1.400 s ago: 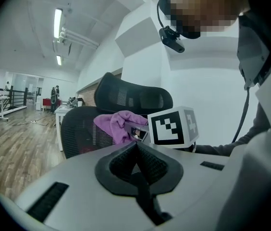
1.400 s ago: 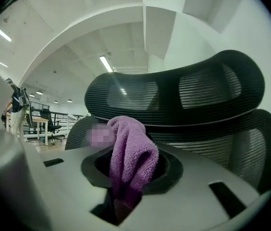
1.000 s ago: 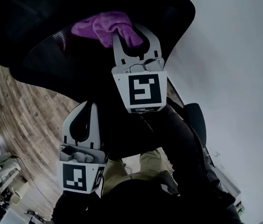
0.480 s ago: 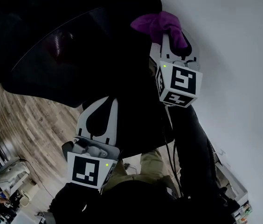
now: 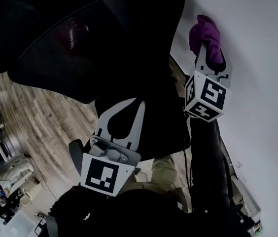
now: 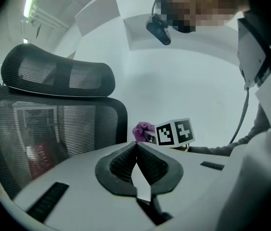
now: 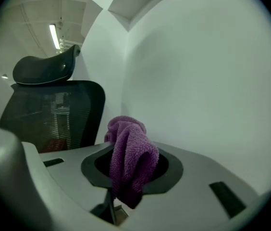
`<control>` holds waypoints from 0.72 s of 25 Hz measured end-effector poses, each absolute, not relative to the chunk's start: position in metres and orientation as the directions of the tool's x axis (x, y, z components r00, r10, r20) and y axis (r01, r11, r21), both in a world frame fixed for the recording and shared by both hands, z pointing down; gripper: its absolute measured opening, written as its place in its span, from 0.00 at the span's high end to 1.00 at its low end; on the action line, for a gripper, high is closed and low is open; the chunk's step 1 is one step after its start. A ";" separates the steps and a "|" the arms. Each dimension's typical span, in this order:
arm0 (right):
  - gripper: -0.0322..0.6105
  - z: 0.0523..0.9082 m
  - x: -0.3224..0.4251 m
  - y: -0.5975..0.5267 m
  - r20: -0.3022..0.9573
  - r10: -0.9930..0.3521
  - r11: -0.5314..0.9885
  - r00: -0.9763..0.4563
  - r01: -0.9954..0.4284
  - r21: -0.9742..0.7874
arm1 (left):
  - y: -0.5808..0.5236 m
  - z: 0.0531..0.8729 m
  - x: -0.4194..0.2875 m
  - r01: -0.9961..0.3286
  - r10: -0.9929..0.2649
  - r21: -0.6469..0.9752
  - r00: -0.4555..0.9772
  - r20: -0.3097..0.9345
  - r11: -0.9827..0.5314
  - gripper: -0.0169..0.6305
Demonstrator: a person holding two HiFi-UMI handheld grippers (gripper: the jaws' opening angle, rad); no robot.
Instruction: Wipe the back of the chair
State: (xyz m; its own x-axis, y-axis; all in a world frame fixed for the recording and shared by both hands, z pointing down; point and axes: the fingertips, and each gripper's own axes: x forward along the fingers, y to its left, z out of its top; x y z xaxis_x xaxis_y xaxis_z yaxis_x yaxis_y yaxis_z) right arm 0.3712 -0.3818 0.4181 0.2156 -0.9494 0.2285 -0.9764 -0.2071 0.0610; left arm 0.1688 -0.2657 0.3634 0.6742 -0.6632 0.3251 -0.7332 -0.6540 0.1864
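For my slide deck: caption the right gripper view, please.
Right tongs grip a purple cloth, clear of the black mesh chair.

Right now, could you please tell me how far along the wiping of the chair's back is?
Done: a second ago the cloth was on the chair back, so some wiping looks done, though the dark surface shows no proof. In hand: the right gripper grips the cloth, now off the chair, near the wall; the left gripper is shut, empty. Left: any further passes.
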 end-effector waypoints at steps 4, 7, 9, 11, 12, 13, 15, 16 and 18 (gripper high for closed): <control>0.79 0.437 0.321 -0.392 0.249 -0.957 -0.141 0.152 -0.988 0.060 | -0.266 0.370 0.132 -0.765 -0.691 0.168 0.637 0.342 -0.622 0.96; 0.79 0.445 0.280 -0.400 0.270 -0.958 -0.087 0.102 -0.994 0.065 | -0.262 0.371 0.094 -0.797 -0.721 0.158 0.597 0.353 -0.583 0.96; 0.79 0.454 0.252 -0.404 0.282 -0.957 -0.055 0.075 -0.995 0.077 | -0.258 0.377 0.066 -0.820 -0.741 0.159 0.566 0.362 -0.549 0.96; 0.80 0.462 0.232 -0.405 0.281 -0.957 -0.050 0.073 -0.995 0.087 | -0.252 0.385 0.039 -0.837 -0.754 0.162 0.543 0.370 -0.523 0.96; 0.80 0.465 0.226 -0.405 0.277 -0.958 -0.056 0.078 -0.995 0.086 | -0.249 0.389 0.027 -0.844 -0.760 0.163 0.533 0.373 -0.512 0.96; 0.80 0.467 0.220 -0.405 0.272 -0.959 -0.064 0.084 -0.995 0.083 | -0.247 0.392 0.017 -0.849 -0.765 0.164 0.524 0.375 -0.501 0.96; 0.80 0.468 0.207 -0.405 0.264 -0.960 -0.072 0.090 -0.994 0.078 | -0.245 0.396 -0.003 -0.859 -0.774 0.167 0.509 0.377 -0.484 0.96; 0.80 0.469 0.198 -0.406 0.261 -0.961 -0.070 0.088 -0.995 0.078 | -0.244 0.397 -0.012 -0.863 -0.777 0.168 0.503 0.378 -0.477 0.96; 0.80 0.468 0.177 -0.408 0.255 -0.964 -0.053 0.071 -0.996 0.075 | -0.243 0.399 -0.027 -0.869 -0.783 0.173 0.493 0.379 -0.463 0.96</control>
